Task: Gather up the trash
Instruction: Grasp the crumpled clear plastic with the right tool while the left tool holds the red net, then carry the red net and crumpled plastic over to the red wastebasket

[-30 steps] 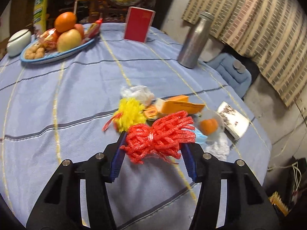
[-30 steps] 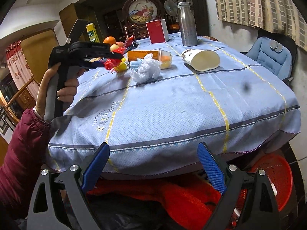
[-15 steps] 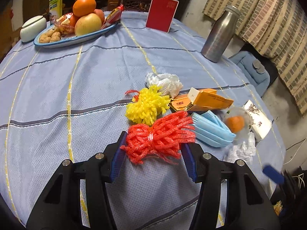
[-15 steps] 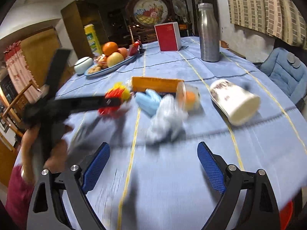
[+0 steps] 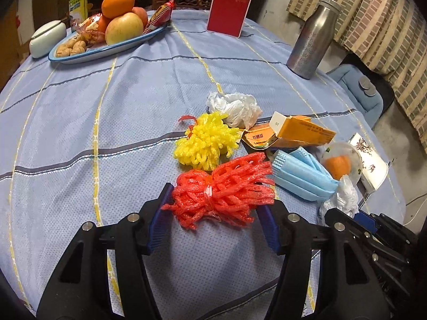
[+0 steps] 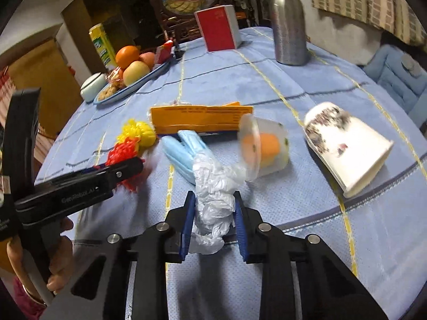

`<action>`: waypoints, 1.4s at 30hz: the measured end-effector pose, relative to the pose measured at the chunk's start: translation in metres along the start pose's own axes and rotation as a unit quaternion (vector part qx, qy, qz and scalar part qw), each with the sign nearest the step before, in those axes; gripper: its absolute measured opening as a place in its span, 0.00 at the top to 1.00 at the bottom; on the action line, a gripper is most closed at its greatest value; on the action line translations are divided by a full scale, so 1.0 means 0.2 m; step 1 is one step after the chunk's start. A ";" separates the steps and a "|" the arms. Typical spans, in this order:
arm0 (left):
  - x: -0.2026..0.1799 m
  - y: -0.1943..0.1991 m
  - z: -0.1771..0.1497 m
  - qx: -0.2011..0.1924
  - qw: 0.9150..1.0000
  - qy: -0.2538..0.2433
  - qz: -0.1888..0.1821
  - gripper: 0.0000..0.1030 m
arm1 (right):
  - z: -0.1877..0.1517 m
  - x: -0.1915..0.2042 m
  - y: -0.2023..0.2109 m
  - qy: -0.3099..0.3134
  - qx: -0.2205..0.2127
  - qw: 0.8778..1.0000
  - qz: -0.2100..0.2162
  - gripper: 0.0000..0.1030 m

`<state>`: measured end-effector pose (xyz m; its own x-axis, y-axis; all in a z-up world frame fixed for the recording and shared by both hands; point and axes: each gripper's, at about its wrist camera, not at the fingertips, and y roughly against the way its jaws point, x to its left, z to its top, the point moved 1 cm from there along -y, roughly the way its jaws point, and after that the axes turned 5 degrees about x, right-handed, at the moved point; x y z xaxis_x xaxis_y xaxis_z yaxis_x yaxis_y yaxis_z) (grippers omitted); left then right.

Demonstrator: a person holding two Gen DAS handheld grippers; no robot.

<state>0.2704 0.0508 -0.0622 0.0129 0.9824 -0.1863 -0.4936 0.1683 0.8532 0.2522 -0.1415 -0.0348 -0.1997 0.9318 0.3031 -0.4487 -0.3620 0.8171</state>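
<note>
The trash sits packed close in the middle of the surface [image 5: 80,122]. The yellow net [image 5: 205,141], the orange box [image 5: 301,132] and the blue masks [image 5: 301,178] crowd together, touching. The left side of the cloth is bare and wide. The fruit plate [image 5: 106,52] and metal bottle [image 5: 309,42] stand far back.

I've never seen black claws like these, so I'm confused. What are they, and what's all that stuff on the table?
They are grippers, pinching tools a person holds, one in each hand. Each carries a camera looking along its fingers, so each picture is one gripper's own view. The left gripper has the red foam net between its jaws, which have just been opening. The right gripper has just closed on a crumpled plastic glove. On the blue tablecloth lie a yellow foam net, blue face masks, an orange carton and a tipped paper cup.
</note>
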 end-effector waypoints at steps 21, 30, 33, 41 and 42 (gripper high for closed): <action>0.08 -0.03 0.07 -0.006 1.000 0.024 -0.014 0.25 | 0.00 0.00 -0.02 0.004 0.014 1.000 -0.011 0.67; 0.01 0.10 0.04 -0.042 0.997 -0.002 -0.062 0.52 | 0.00 0.00 -0.02 0.004 0.012 1.000 -0.010 0.67; 0.00 0.18 0.02 -0.063 0.995 -0.005 -0.082 0.52 | -0.01 0.01 0.00 0.004 0.001 1.000 -0.007 0.68; 0.00 0.28 -0.02 -0.086 0.991 -0.002 -0.106 0.52 | -0.06 -0.03 0.13 -0.007 -0.059 0.998 0.031 0.69; 0.00 0.28 -0.02 -0.084 0.990 -0.001 -0.109 0.52 | -0.08 -0.05 0.16 -0.013 -0.065 0.997 0.038 0.70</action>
<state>0.2387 0.0588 -0.0171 0.1371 0.9248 -0.3548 -0.6174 0.3599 0.6995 0.2255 -0.1617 -0.0203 -0.2144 0.9016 0.3756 -0.5425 -0.4297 0.7218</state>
